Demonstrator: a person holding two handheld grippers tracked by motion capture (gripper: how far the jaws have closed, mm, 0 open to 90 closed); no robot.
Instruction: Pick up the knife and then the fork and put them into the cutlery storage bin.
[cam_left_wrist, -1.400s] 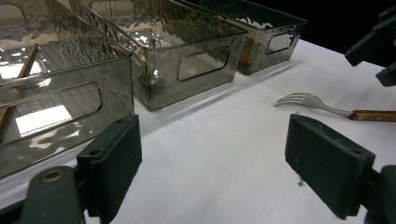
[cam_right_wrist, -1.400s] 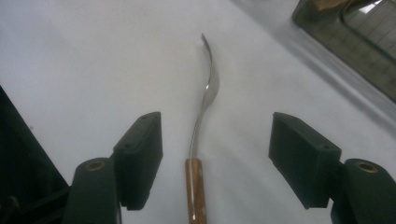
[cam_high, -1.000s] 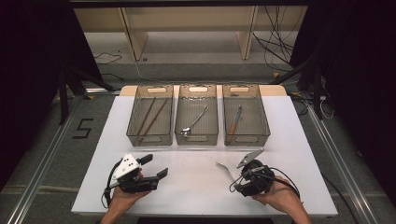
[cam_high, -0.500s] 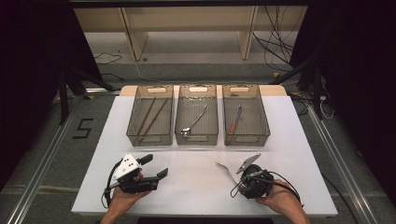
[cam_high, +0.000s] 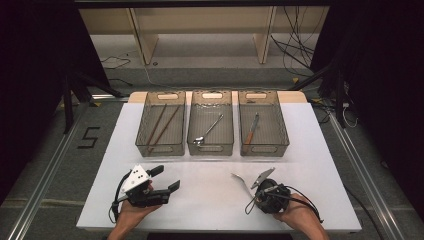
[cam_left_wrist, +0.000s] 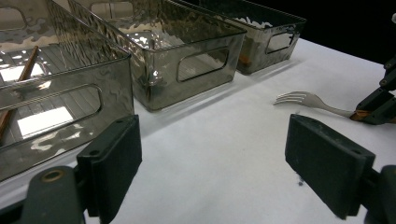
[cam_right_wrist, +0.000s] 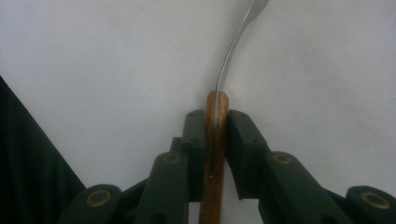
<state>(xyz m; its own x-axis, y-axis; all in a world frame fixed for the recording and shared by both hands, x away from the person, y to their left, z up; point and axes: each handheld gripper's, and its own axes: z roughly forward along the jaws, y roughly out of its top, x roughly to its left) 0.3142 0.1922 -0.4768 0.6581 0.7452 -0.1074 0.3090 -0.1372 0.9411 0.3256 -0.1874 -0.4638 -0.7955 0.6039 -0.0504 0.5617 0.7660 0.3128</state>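
Clamping fork handle in right gripper (left gripper gapes)

A steel fork with a brown wooden handle lies low over the white worktop, tines toward the three smoky plastic bins, its handle clamped in the right gripper.

Your left gripper: black body, two blocky black jaws with flat rubbery pads, brass-coloured pivot pins, white three-cornered plate on top. Your right gripper: black rounded body, grey three-cornered plate, thin black cable looping behind. Your forearms bare, no sleeves.
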